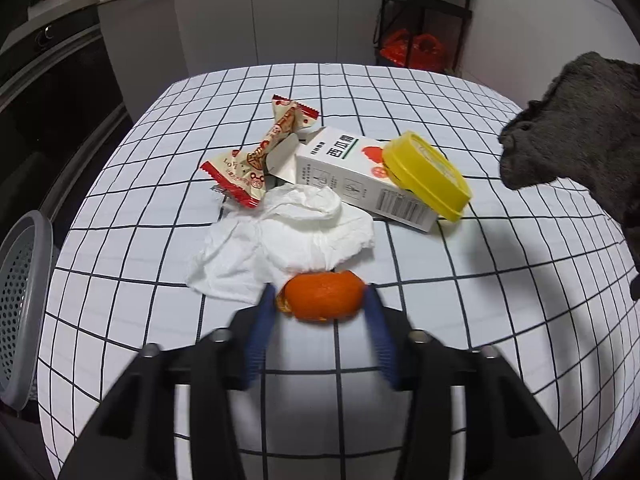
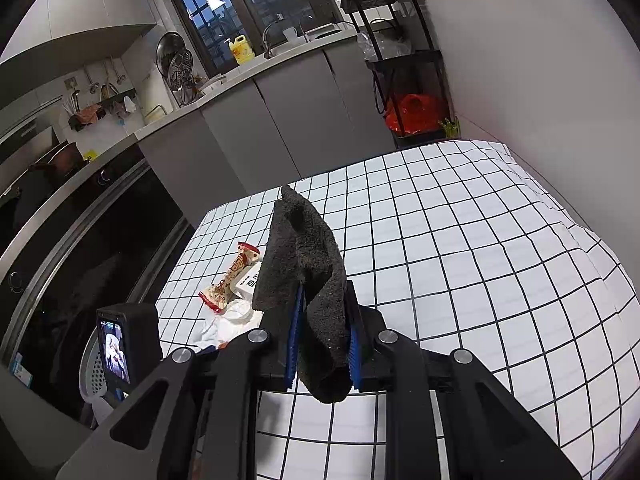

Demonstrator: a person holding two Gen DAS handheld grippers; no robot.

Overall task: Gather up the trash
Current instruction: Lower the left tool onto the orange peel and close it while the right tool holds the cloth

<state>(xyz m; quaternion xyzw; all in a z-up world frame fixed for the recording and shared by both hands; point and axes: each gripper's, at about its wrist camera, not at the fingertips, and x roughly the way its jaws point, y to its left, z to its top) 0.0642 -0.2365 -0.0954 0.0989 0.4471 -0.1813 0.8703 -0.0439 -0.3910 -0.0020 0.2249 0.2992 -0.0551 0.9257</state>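
While the grey perforated basket (image 1: 22, 300) sits off the table's edge at nine o'clock in the left wrist view, the left gripper (image 1: 321, 300) has its blue fingers (image 1: 262, 330) pressed on either side of a piece of orange peel (image 1: 322, 296) on the checked tablecloth (image 1: 500, 300). At twelve o'clock from the peel, touching it, lies a crumpled white tissue (image 1: 280, 240). Beyond that, at eleven o'clock, lies a red-and-cream snack wrapper (image 1: 256, 160); at one o'clock, a white carton (image 1: 360, 176) with a yellow lid (image 1: 426, 174) leaning on it. Farther right, the right gripper (image 2: 322, 340) is clamped on a dark grey cloth (image 2: 304, 264), held above the table.
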